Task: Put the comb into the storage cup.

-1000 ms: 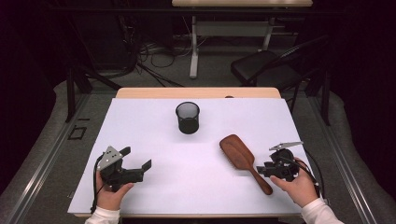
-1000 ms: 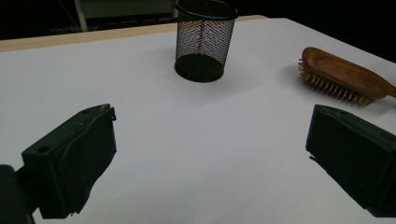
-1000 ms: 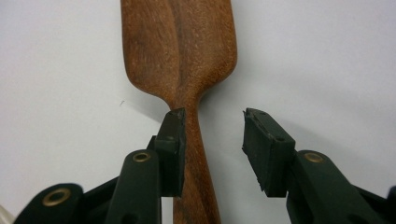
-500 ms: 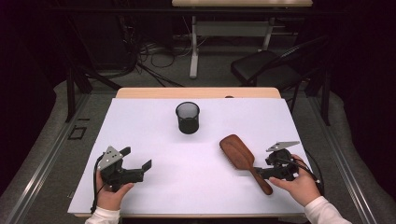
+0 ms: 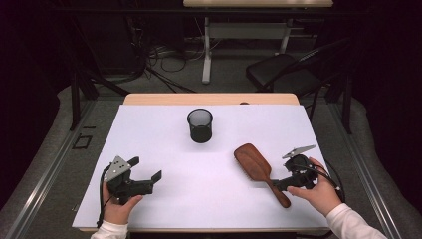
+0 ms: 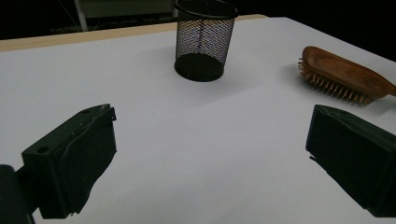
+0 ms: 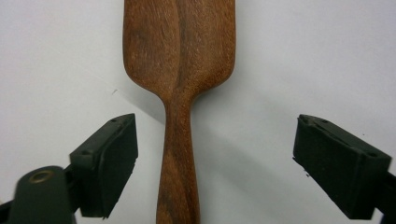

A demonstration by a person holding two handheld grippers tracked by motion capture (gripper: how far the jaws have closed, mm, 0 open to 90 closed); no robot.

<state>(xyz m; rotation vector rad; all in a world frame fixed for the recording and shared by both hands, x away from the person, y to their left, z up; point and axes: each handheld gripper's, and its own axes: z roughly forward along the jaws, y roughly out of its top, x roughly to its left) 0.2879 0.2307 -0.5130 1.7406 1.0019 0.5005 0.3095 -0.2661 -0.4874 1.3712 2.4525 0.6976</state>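
Observation:
A brown wooden hairbrush point(image 5: 253, 161) lies bristles down on the white table top point(image 5: 199, 199), its handle pointing to the near right. My right gripper point(image 5: 277, 183) straddles that handle. In the right gripper view the handle of the hairbrush point(image 7: 179, 51) runs up between the two black jaws of the right gripper point(image 7: 217, 130). The jaws have just been opening and stand wide, with clear gaps on both sides of the wood. My left gripper point(image 5: 145, 168) rests open at the near left with nothing in it. Its view looks between the jaws of the left gripper point(image 6: 212, 116) at the hairbrush point(image 6: 343, 72).
A black mesh cup point(image 5: 200, 125) stands upright at the middle back of the table, seen also as the mesh cup point(image 6: 204, 42) in the left gripper view. Beyond the far edge are floor cables point(image 5: 159, 55) and a dark chair point(image 5: 278, 69).
The right gripper has shifted slightly beside the brush handle. The hairbrush, the mesh cup and the left gripper have stayed where they were.

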